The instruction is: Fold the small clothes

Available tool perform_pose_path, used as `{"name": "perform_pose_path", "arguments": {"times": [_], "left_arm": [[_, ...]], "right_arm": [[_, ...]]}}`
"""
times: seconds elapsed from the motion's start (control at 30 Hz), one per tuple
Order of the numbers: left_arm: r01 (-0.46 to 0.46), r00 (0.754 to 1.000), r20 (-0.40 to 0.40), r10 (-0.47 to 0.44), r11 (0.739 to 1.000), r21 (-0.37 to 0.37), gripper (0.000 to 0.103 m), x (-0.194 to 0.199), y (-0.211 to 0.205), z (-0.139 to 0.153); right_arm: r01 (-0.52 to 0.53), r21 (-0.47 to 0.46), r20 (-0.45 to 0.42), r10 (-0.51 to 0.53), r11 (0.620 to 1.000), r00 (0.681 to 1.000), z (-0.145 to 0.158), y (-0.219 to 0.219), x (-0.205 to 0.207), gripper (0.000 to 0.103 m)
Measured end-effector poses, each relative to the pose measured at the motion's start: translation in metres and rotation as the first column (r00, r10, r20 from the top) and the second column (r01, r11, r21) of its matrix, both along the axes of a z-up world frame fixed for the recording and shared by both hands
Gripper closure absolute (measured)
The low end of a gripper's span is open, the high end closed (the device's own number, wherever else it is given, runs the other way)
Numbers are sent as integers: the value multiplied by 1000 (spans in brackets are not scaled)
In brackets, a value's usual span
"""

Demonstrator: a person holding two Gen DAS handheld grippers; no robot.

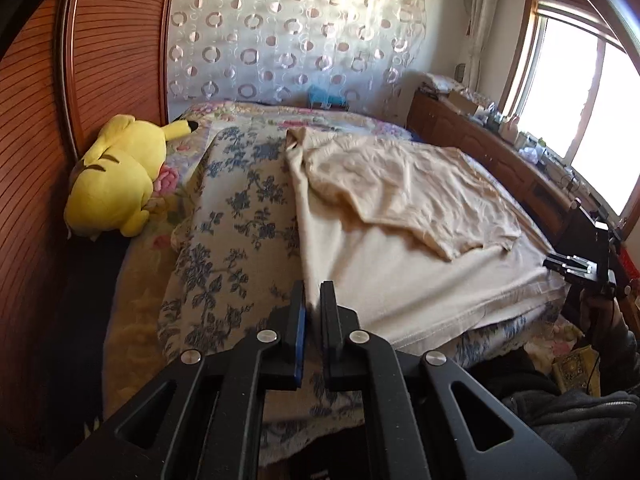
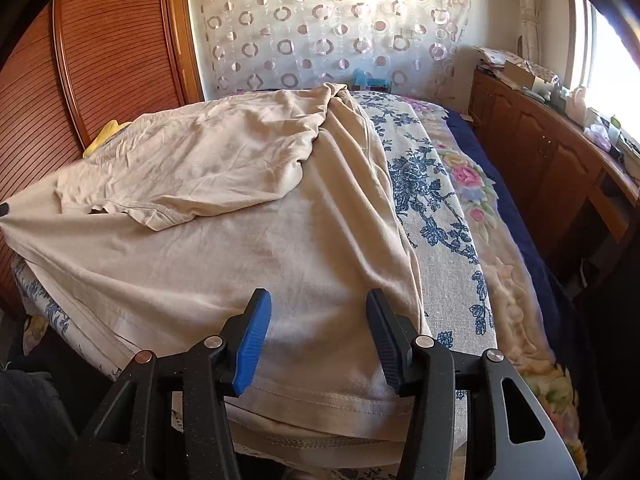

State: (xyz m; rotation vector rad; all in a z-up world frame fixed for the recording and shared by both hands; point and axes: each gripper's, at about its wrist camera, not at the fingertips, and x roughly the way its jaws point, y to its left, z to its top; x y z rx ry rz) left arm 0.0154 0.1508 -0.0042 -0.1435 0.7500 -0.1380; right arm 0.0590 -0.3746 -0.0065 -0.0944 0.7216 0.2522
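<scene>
A: Report from the left. What sits at the bed's edge?

B: I see a yellow plush (image 1: 116,184) lying against the wooden wardrobe (image 1: 100,60), well clear of the work. Next comes the blue-flowered blanket (image 1: 240,208), which serves as the folding surface.

A: Left gripper?

B: My left gripper (image 1: 313,300) has its jaws drawn together at the shirt's (image 1: 400,248) near left corner. The wrist view does not show cloth between the pads. In the right view, that corner is pulled out to a point at the frame's left edge, so I judge the hem corner is pinched to keep it taut.

A: The shirt?

B: It lies flat on the blanket, hem toward me. One side and sleeve are already turned over the middle, so I judge the fold is partly done.

A: Right gripper?

B: My right gripper (image 2: 316,332) stands with jaws apart, straddling the hem near the right corner, pads not pressing. I judge it is placed to take that corner next.
</scene>
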Motion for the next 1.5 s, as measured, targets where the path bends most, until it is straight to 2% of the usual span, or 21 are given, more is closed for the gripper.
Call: {"name": "perform_pose_path", "arguments": {"times": [0.13, 0.2, 0.27, 0.3, 0.33, 0.4, 0.43, 0.47, 0.5, 0.7, 1.2, 1.33, 1.5], "left_arm": [[-50, 998, -31, 53, 997, 66, 96, -2, 5, -11], [-57, 997, -42, 59, 998, 36, 94, -1, 14, -15], [-64, 997, -39, 65, 998, 24, 74, -2, 17, -16], [-63, 997, -33, 64, 998, 26, 70, -1, 17, -16], [-61, 998, -28, 62, 998, 27, 61, 0, 17, -16], [-43, 999, -18, 43, 999, 22, 57, 2, 13, -16], [-34, 999, -18, 35, 999, 21, 46, 4, 11, -16], [-26, 999, -19, 27, 999, 22, 29, 5, 9, -17], [-15, 1000, -11, 15, 1000, 27, 24, 7, 5, -17], [15, 1000, -17, -13, 998, 61, 23, 15, -14, -22], [34, 999, -15, -33, 998, 56, 23, 31, -32, -22], [43, 999, -9, -42, 998, 55, 23, 38, -37, -20], [57, 998, 2, -57, 996, 70, 23, 57, -46, -18]], "right_arm": [[6, 9, 6, -6, 1000, 1000, 0, 0, 0, 51], [5, 12, 8, -5, 1000, 1000, -1, 0, -1, 51], [2, 9, 7, -3, 1000, 1000, -1, 0, -1, 51], [1, 7, 7, -1, 1000, 1000, -1, 0, -1, 51], [0, 6, 6, 0, 1000, 1000, -1, 1, -1, 51], [0, 8, 7, 0, 1000, 1000, -1, 0, -2, 51], [0, 8, 8, 0, 1000, 1000, -1, 0, -2, 51], [-1, 8, 10, 1, 1000, 1000, -1, 0, -2, 50], [-2, 6, 11, 2, 1000, 1000, -1, 0, -3, 50], [-13, 6, 15, 13, 1000, 1000, -2, 0, -4, 49], [-17, -10, 10, 17, 1000, 1000, -1, 3, -5, 46], [-15, 12, -9, 15, 1000, 1000, 4, 3, 1, 46], [-35, 16, 25, 35, 999, 999, 18, 13, 7, 46]]}}
